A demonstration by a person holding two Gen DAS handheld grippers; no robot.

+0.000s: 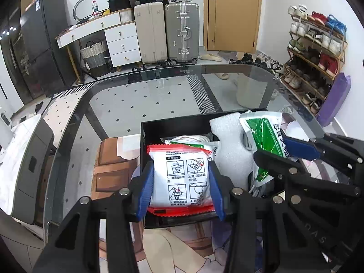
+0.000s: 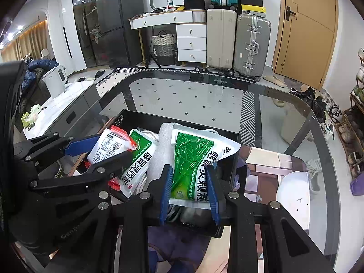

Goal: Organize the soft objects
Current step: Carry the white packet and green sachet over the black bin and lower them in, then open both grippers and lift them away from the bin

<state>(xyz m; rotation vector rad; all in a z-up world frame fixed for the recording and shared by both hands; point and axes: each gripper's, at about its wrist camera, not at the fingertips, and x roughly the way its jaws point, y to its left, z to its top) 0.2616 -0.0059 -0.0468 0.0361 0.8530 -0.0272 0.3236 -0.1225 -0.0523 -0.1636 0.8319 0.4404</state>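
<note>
Supporting everything in view is a dark-rimmed glass-topped table (image 1: 159, 95), through which a tiled floor shows. Near the table's front edge stands a black rectangular open-topped box (image 1: 173, 127), which contains the soft objects.

Largest item in the box: a white foam sheet (image 1: 229, 145), standing on edge near the middle and leaning between the packets.

Next: a green-and-white plastic medicine packet (image 2: 193, 161), tilted upward with its upper end projecting above the box's right wall. The right gripper (image 2: 190, 195) is clamped on the lower part of this packet, one blue pad pressed against each side. The same packet appears in the left wrist view (image 1: 264, 136), raised above the box's right portion.

Next: a white pouch with red serrated edges and printed instruction pictograms (image 1: 180, 179). The left gripper (image 1: 180, 191) is closed on it, blue pads contacting both long sides. The pouch is held over the front-left area of the box; whether its lower edge touches the contents cannot be determined. In the right wrist view the pouch (image 2: 109, 145) sits at the box's left side.

Smallest visible item: a second green-and-white packet (image 2: 138, 154), lying in the box between the pouch and the foam sheet, partly covered by the left gripper's finger.
</note>
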